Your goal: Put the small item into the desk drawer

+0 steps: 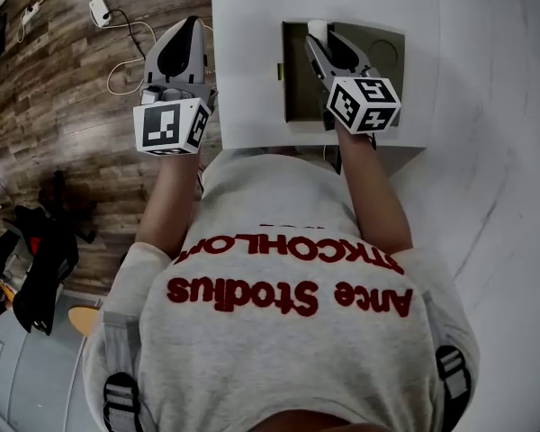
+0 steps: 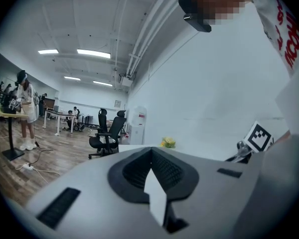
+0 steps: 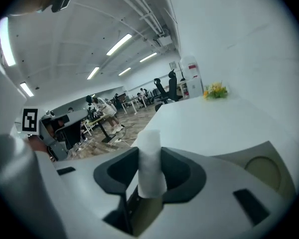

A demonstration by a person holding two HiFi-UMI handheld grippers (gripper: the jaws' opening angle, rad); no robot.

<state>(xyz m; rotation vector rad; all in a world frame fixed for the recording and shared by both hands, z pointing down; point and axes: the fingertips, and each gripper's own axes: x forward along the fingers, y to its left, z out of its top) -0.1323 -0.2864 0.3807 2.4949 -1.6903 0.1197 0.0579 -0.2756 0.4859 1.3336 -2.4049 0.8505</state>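
Okay, right claw (image 1: 319,43) is clamped on the small item (image 3: 149,168), a white stubby roll standing up between the jaws, poking out past the tips, and it hangs over the open desk drawer (image 1: 297,84), not yet set down. Left claw (image 1: 187,30) has jaws together with nothing in them and sits off the desk's (image 1: 252,52) left edge, above the wood floor (image 1: 72,79), doing no work. Risks: the jaws seem to hold only the lower part of the roll, so a knock on the drawer wall could likely tip or pop it free. If let go high it may bounce or roll, being round, and could end on the desk top instead of inside. The claw body could also catch the drawer's rim going in. Hard to see: the right claw and its marker cube (image 1: 363,103) cover the middle and near part of the drawer, so the floor under the item is hidden. A round recess (image 1: 384,57) shows at the drawer's right, purpose unclear. What the item is made of, can't tell
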